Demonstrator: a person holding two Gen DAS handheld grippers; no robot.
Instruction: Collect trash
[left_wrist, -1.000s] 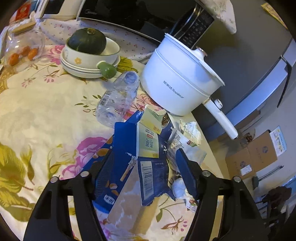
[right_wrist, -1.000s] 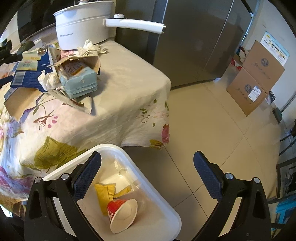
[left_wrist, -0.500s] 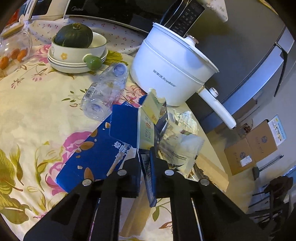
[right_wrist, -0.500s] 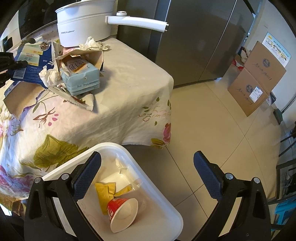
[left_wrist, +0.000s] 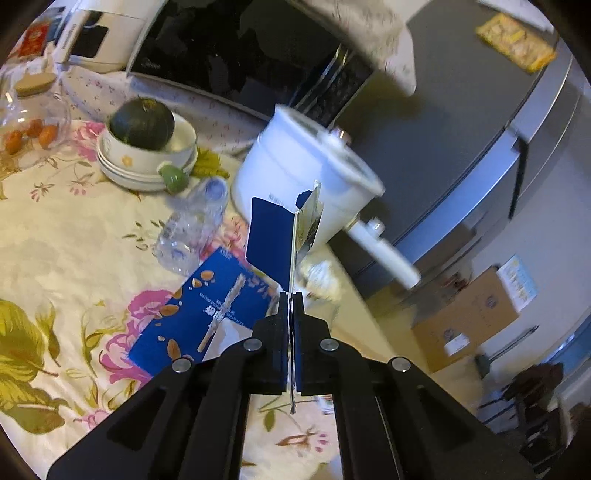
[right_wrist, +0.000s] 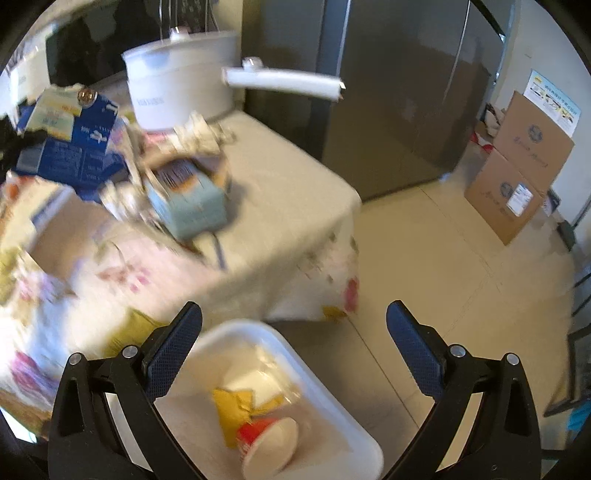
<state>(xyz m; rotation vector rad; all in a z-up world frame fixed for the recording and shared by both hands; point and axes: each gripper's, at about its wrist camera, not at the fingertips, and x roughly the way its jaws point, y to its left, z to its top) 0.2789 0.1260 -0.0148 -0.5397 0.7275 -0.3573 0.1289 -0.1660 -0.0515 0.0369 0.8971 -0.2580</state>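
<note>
The white bin (right_wrist: 343, 417) has a cup and wrappers, the left gripper (left_wrist: 291, 299) pinches the blue box (left_wrist: 271, 242), the right gripper (right_wrist: 293, 321) is wide open, and more trash waits on the table (right_wrist: 280, 192).

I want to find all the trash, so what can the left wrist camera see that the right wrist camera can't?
Only the left wrist view shows the left gripper shut on the flattened blue carton, an empty plastic bottle and a green squash in a bowl.

Only the right wrist view shows the open right gripper above the white bin, holding a red cup and a yellow wrapper, plus a light blue box.

Both show the white pot, the flowered tablecloth and that blue carton.
</note>
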